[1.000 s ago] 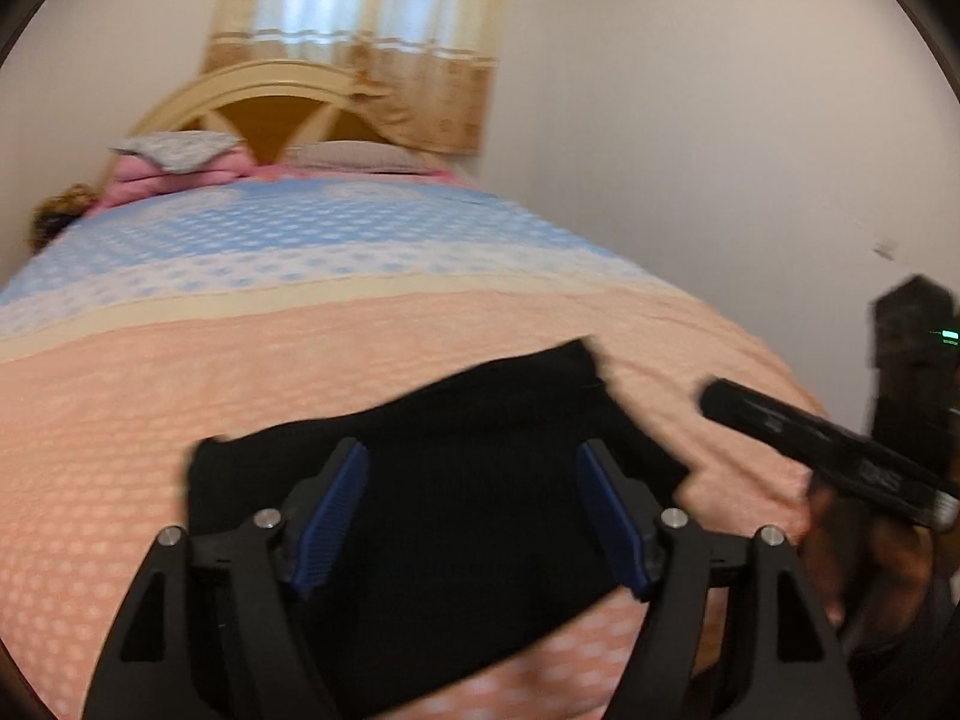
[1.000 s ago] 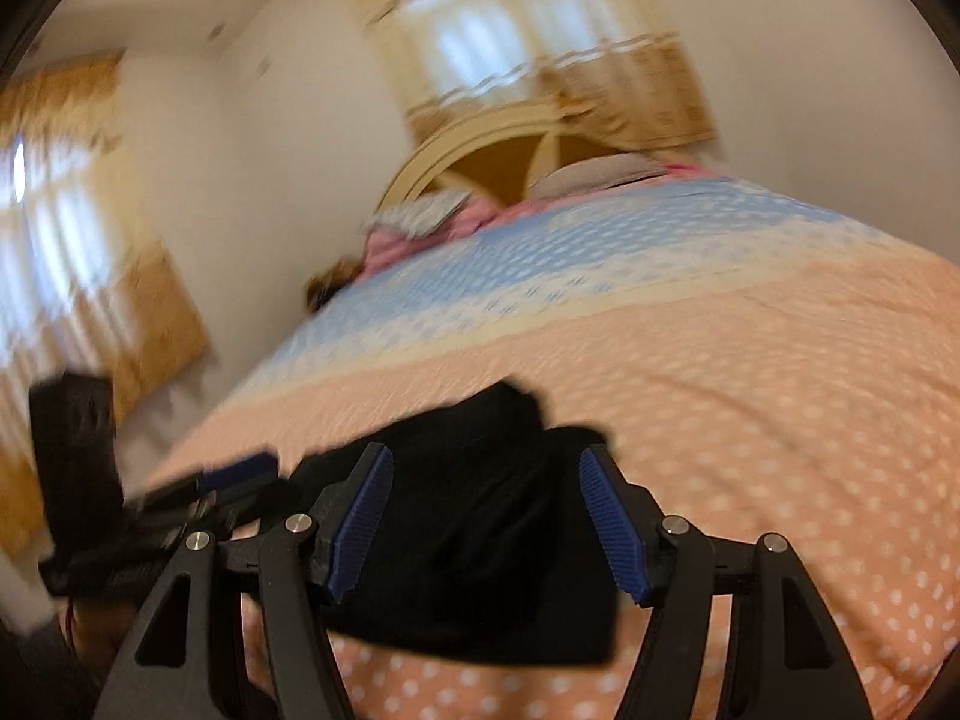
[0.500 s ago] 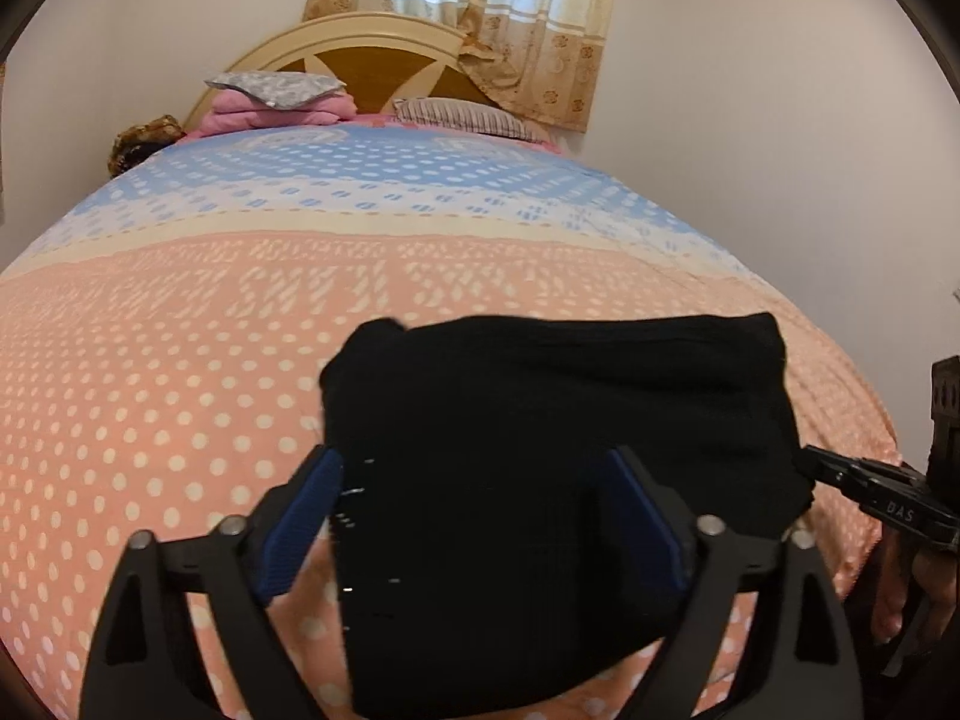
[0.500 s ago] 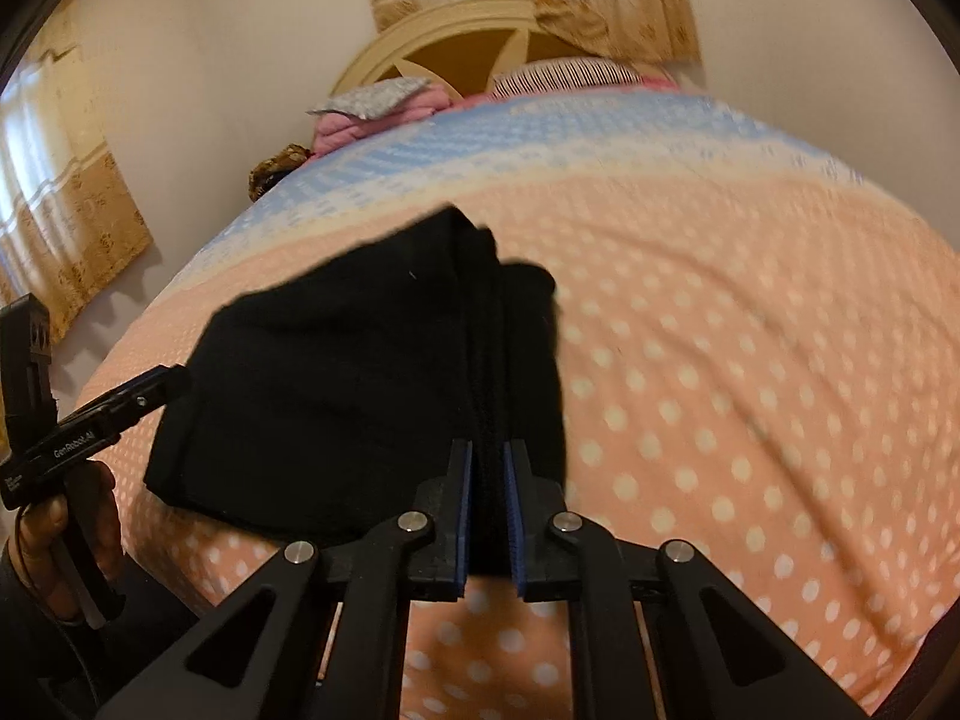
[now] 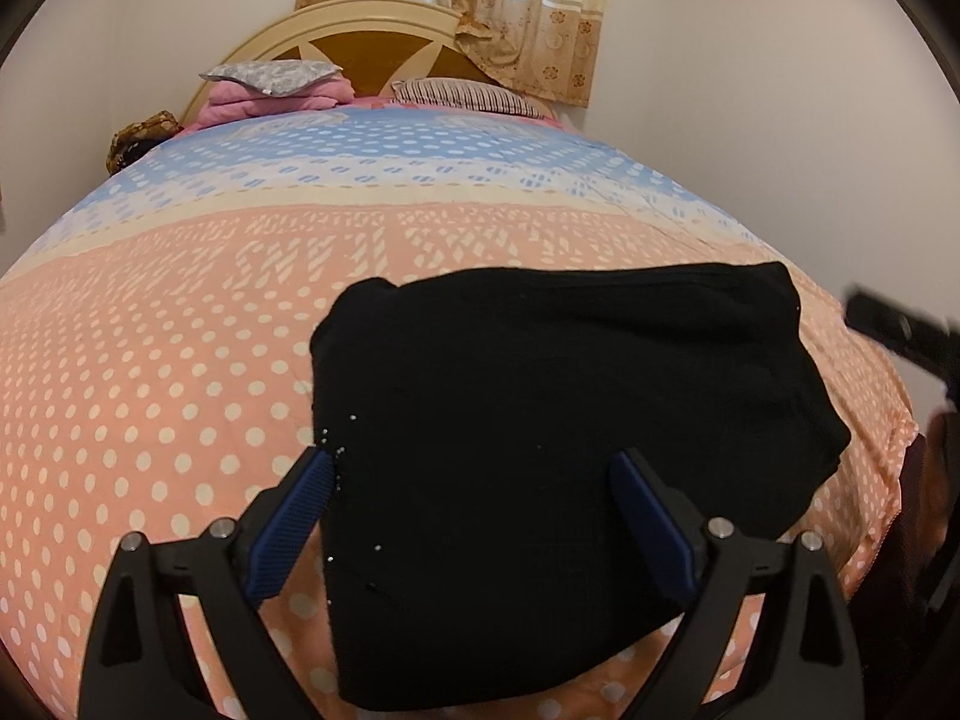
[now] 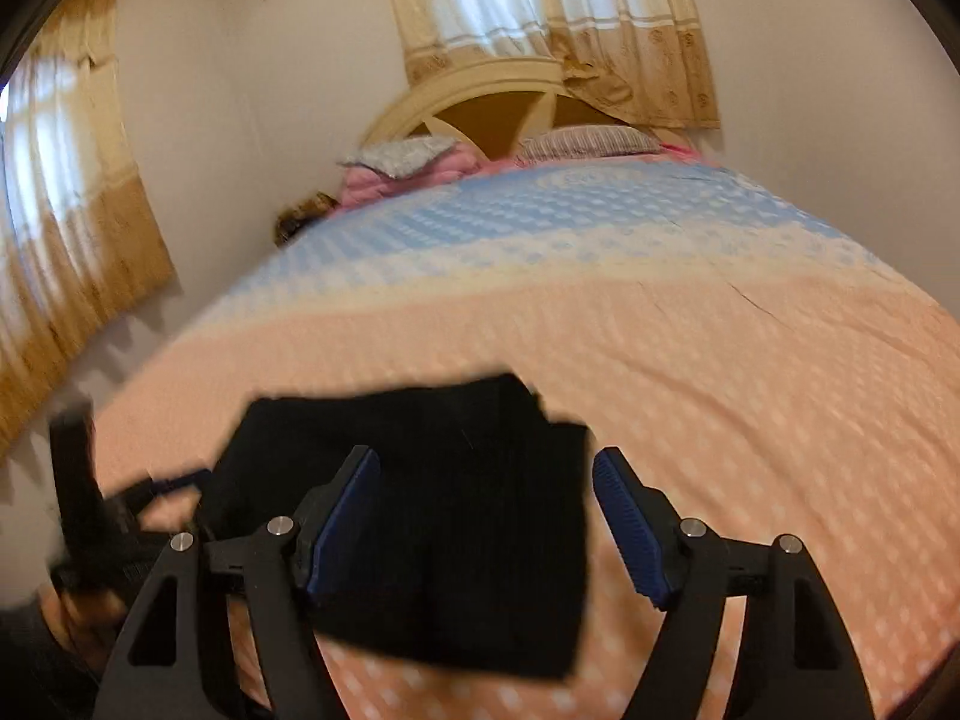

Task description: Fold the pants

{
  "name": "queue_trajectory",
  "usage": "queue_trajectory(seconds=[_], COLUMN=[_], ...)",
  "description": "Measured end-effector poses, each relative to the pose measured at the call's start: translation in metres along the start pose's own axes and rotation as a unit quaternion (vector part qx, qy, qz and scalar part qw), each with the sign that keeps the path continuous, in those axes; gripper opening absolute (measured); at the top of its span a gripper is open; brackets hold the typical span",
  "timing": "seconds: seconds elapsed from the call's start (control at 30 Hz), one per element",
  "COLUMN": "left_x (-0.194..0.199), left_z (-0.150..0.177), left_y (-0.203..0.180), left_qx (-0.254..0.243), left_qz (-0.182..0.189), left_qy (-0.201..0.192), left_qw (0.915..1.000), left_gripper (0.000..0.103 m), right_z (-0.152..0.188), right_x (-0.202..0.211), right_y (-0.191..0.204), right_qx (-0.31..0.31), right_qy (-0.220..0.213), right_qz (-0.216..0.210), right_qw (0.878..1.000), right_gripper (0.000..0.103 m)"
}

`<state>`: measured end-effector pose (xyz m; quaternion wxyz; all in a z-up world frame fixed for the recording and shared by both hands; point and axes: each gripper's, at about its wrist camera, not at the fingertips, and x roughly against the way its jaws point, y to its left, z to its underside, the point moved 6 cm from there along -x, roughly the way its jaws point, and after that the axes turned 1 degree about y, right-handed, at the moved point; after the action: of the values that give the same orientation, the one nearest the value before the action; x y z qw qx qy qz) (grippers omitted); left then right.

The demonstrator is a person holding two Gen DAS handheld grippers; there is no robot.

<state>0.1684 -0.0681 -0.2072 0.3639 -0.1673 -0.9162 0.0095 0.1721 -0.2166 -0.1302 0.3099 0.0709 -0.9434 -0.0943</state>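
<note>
Hand-held grippers (image 5: 474, 516) (image 6: 486, 528) agape over black knit pants (image 5: 558, 432)

A home bedroom: bed (image 5: 180, 360) with dotted cover, headboard (image 5: 360, 30), pillows (image 5: 270, 72), curtained window (image 5: 468, 0).

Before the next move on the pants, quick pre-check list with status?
1. left gripper open, holding nothing: ok.
2. right gripper open, free of cloth: ok.
3. black pants folded into a compact stack: ok.
4. Pants fully on the bed: cannot tell; the near edge lies close to the mattress edge.
5. Fold edges aligned: not ok; one layer sticks out at the right side.
6. Right wrist view sharp: not ok, blurred.
</note>
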Motion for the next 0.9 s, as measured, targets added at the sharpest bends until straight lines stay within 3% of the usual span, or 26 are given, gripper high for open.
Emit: queue_trajectory(seconds=[0.07, 0.1, 0.13, 0.2, 0.23, 0.3, 0.37, 0.4, 0.47, 0.57, 0.7, 0.77, 0.8, 0.83, 0.9], left_x=[0.002, 0.002, 0.002, 0.001, 0.001, 0.000, 0.000, 0.000, -0.002, -0.003, -0.005, -0.005, -0.005, -0.005, -0.005], left_z=[0.000, 0.000, -0.001, -0.001, -0.001, 0.000, -0.001, -0.001, -0.001, -0.001, -0.001, -0.001, -0.001, -0.001, -0.001], left_y=[0.001, 0.001, 0.000, -0.001, -0.001, -0.001, 0.000, -0.001, -0.002, -0.004, -0.005, -0.006, -0.005, -0.005, -0.005], left_qx=[0.001, -0.001, -0.004, -0.008, -0.010, -0.010, -0.008, -0.008, -0.009, -0.014, -0.014, -0.014, -0.014, -0.013, -0.013], left_qz=[0.003, 0.003, 0.001, -0.004, -0.004, -0.004, -0.003, -0.003, -0.004, -0.007, -0.007, -0.008, -0.007, -0.006, -0.006], left_qy=[-0.003, -0.002, -0.002, -0.003, -0.002, -0.002, -0.002, -0.001, 0.001, 0.002, 0.003, 0.003, 0.003, 0.004, 0.004], left_qw=[1.0000, 1.0000, 1.0000, 1.0000, 0.9999, 0.9999, 1.0000, 1.0000, 0.9999, 0.9999, 0.9999, 0.9999, 0.9999, 0.9999, 0.9999], left_gripper=[0.096, 0.096, 0.096, 0.096, 0.096, 0.096, 0.096, 0.097, 0.099, 0.099, 0.099, 0.099, 0.100, 0.100, 0.100], right_z=[-0.010, -0.014, -0.015, -0.012, -0.011, -0.007, -0.004, -0.005, -0.003, 0.003, 0.003, 0.002, 0.003, 0.003, 0.005], right_x=[-0.018, -0.028, -0.037, -0.051, -0.052, -0.048, -0.035, -0.033, -0.025, -0.028, -0.021, -0.019, -0.021, -0.021, -0.022], right_y=[-0.002, -0.003, -0.004, -0.012, -0.017, -0.023, -0.032, -0.033, -0.043, -0.063, -0.052, -0.037, -0.028, -0.023, -0.015], right_qx=[-0.012, -0.022, -0.030, -0.044, -0.056, -0.070, -0.069, -0.070, -0.071, -0.102, -0.094, -0.070, -0.061, -0.062, -0.062], right_qy=[0.016, 0.022, 0.033, 0.051, 0.049, 0.044, 0.030, 0.026, 0.018, 0.029, 0.019, 0.016, 0.019, 0.015, 0.007], right_qz=[0.001, -0.008, -0.014, -0.004, -0.010, -0.026, -0.015, -0.008, 0.026, 0.013, -0.023, -0.022, -0.029, -0.037, -0.052], right_qw=[1.000, 0.999, 0.999, 0.998, 0.997, 0.996, 0.997, 0.997, 0.997, 0.994, 0.995, 0.997, 0.998, 0.997, 0.997], right_gripper=[0.074, 0.068, 0.046, 0.029, 0.013, 0.009, 0.007, 0.000, 0.000, 0.000, 0.003, 0.037, 0.071, 0.077, 0.077])
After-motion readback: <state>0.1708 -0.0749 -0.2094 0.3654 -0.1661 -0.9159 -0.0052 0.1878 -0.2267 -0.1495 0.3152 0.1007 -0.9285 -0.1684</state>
